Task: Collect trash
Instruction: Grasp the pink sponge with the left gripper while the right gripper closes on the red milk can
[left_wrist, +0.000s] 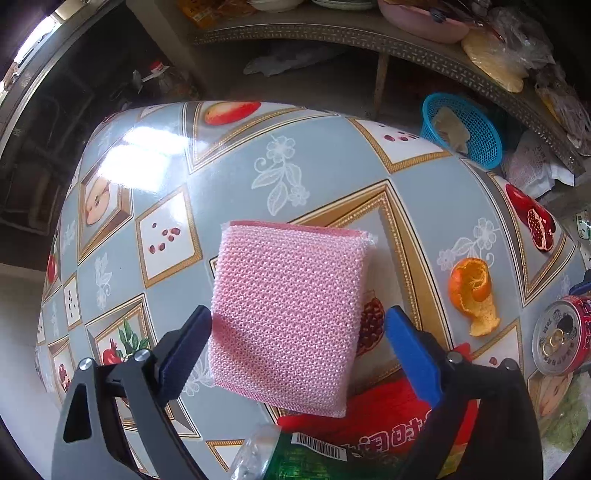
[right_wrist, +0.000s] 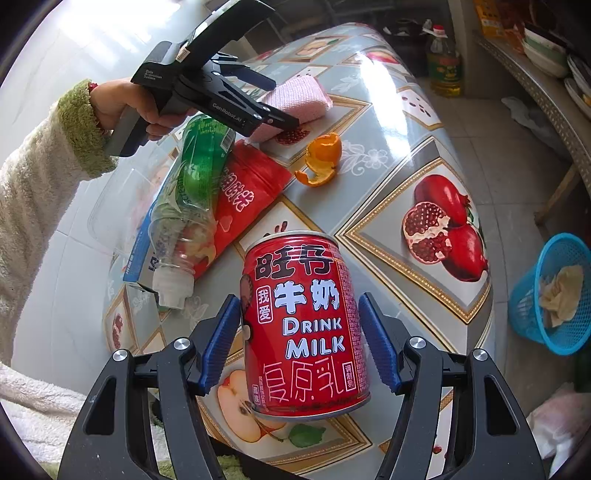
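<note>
A red cylindrical metal milk can with white lettering is seen upright at the lower centre of the right wrist view on the glossy fruit-patterned bench, framed by the spread, ribbed blue pads of the right tongs, which appear not to be closed on it. A pink knitted rectangular scouring sponge, its long axis running up the frame, is flanked by the open left tongs. A curled orange peel, a crushed clear plastic bottle laid over a red wrapper, and a blue mesh basket at the right edge are also seen.
</note>
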